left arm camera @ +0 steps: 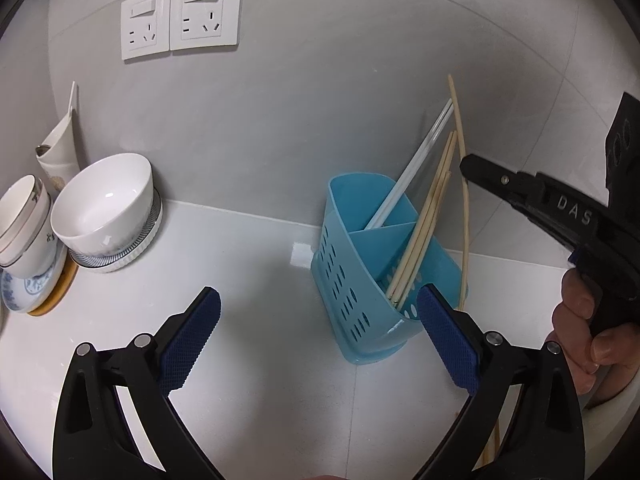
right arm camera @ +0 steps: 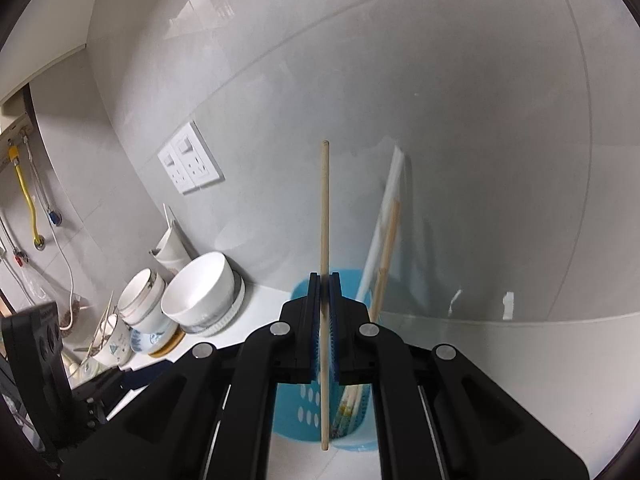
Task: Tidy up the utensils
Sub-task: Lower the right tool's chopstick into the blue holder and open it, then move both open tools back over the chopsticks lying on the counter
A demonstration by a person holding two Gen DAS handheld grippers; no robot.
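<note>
A blue perforated utensil holder [left arm camera: 360,272] stands on the white counter near the wall. White chopsticks [left arm camera: 416,168] lean in its rear compartment and several wooden chopsticks [left arm camera: 428,224] in its right one. My left gripper [left arm camera: 320,300] is open just in front of the holder, with nothing between its fingers. My right gripper [left arm camera: 470,168] comes in from the right, above and beside the holder. In the right wrist view this right gripper [right arm camera: 325,280] is shut on one wooden chopstick [right arm camera: 325,208], held upright. The chopstick's lower end hangs in front of the holder [right arm camera: 300,412].
White bowls [left arm camera: 108,200] and stacked patterned dishes [left arm camera: 28,232] sit at the left by the wall. Two wall sockets [left arm camera: 184,16] are above them. More wooden chopsticks [left arm camera: 490,444] lie on the counter at lower right. A hand [left arm camera: 580,320] holds the right gripper.
</note>
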